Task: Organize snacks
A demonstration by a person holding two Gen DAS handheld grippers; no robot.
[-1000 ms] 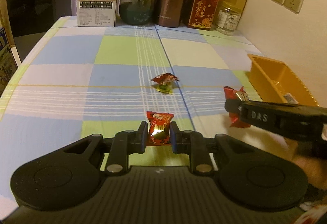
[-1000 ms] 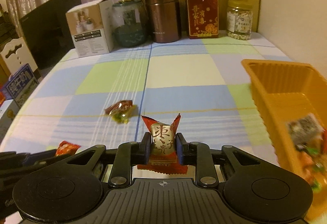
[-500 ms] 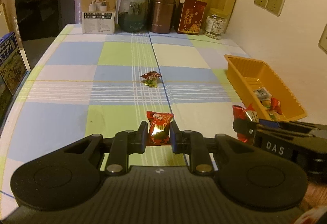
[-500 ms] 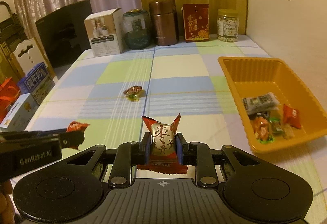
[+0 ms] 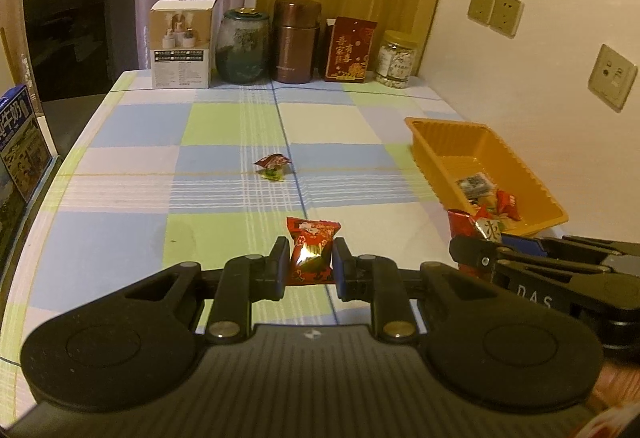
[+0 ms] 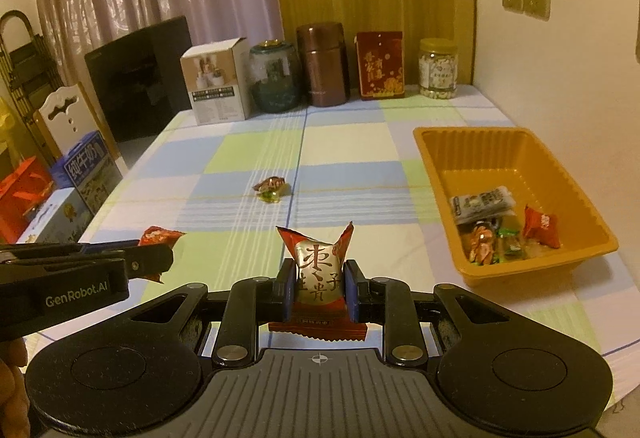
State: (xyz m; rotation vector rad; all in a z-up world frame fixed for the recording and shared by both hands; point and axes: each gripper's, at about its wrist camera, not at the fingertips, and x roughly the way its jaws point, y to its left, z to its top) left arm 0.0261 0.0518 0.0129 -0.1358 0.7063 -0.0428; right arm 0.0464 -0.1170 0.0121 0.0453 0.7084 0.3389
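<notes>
My left gripper (image 5: 309,260) is shut on a red snack packet (image 5: 312,252), held above the checked tablecloth. My right gripper (image 6: 318,288) is shut on a red and gold snack packet (image 6: 318,274); it also shows at the right of the left wrist view (image 5: 478,232). The left gripper and its packet (image 6: 158,238) show at the left of the right wrist view. An orange tray (image 6: 440,166) at the right holds several wrapped snacks (image 6: 500,226). One loose snack (image 6: 272,189) lies mid-table, also in the left wrist view (image 5: 273,165).
A white box (image 5: 181,44), a glass jar (image 5: 241,46), a brown canister (image 5: 296,40), a red box (image 5: 350,50) and a nut jar (image 5: 396,60) line the table's far edge. A black screen (image 5: 80,34) and cartons (image 6: 86,174) stand at the left. A wall is at the right.
Both grippers have pulled back and risen with their packets held, so more of the table and the whole orange tray have come into view. The loose snack has not moved.
</notes>
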